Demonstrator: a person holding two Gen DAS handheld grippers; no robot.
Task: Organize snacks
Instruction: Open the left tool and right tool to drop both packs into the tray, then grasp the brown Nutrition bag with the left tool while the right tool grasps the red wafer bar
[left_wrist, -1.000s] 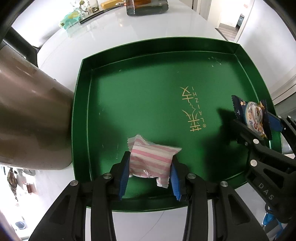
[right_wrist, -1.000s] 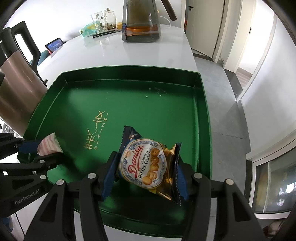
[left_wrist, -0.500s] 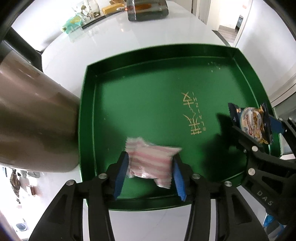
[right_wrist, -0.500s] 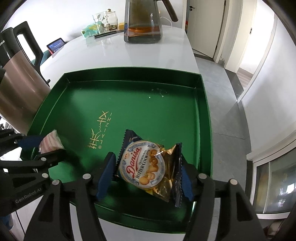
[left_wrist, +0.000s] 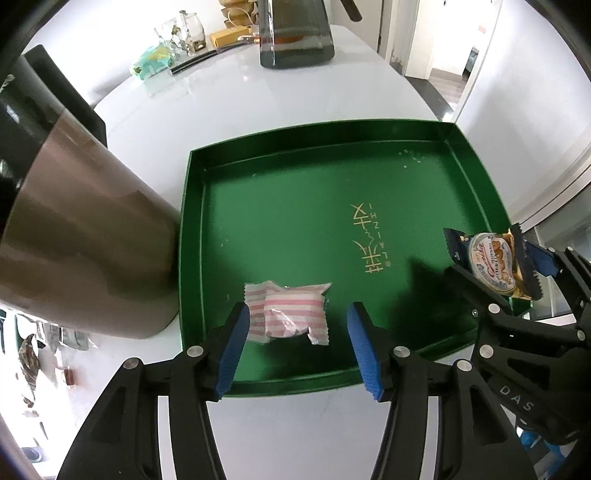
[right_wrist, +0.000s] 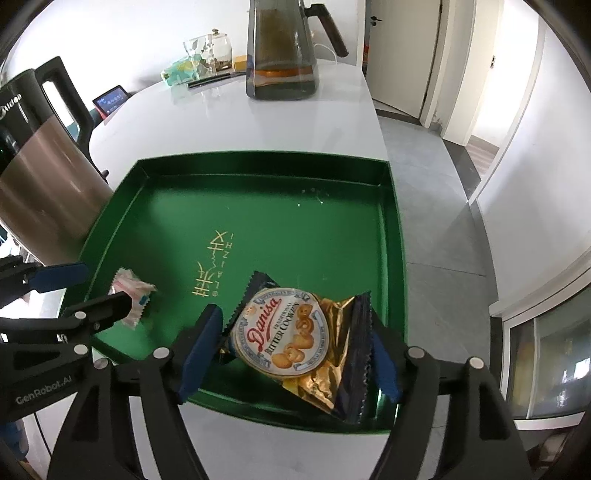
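Jaws on both of our grippers have just been opening, a snack between each pair. Our left gripper (left_wrist: 295, 343) stands parted around the pink striped sachet (left_wrist: 288, 314): the left pad looks to touch or just overlap its edge, the right pad is clear of it with green showing between. Sachet is small, white with pink stripes, crimped serrated ends, crumpled in the middle, lying flat on the tray floor near the front left corner. Our right gripper (right_wrist: 291, 350) is spread wide around the Danisa cookie packet (right_wrist: 295, 332); the left pad is just beside its serrated edge, and we cannot tell if the right pad touches, since the packet's dark edge covers it. Packet is dark blue with a gold foil side, a round white label reading "Danisa Butter Cookies" with cookies pictured, zigzag seams both ends. It sits tilted in the tray's front right corner, lower end by the front wall. We see the green tray (right_wrist: 391, 229) square, shallow-walled, gold lettering in the middle, a few white crumbs near the far wall. It rests on the white bench (left_wrist: 258, 103), touching or just beside a brown steel kettle (left_wrist: 74, 240) at its left. Glass pitcher (right_wrist: 282, 51) stands well behind.
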